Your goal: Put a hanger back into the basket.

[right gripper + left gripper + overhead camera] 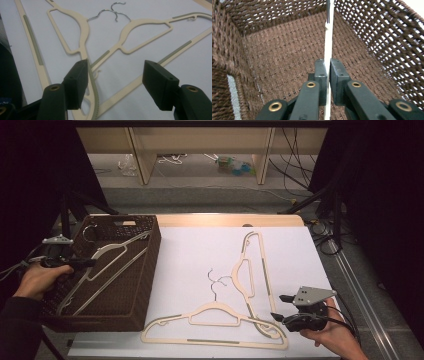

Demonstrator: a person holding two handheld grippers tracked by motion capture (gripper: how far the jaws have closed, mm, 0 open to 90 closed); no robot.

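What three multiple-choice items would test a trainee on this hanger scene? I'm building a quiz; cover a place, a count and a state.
1. Where is the hanger that the left gripper holds?
A. inside the wicker basket
B. on the white sheet
C. on the floor

2. How many cream hangers lie on the white sheet?
A. one
B. two
C. four

3. How do the right gripper's fingers stand?
A. shut on a hanger
B. open
C. shut on nothing

Answers:
1 A: the held hanger leans within the wicker basket.
2 B: the high view shows two crossed hangers.
3 B: a wide gap separates its fingers.
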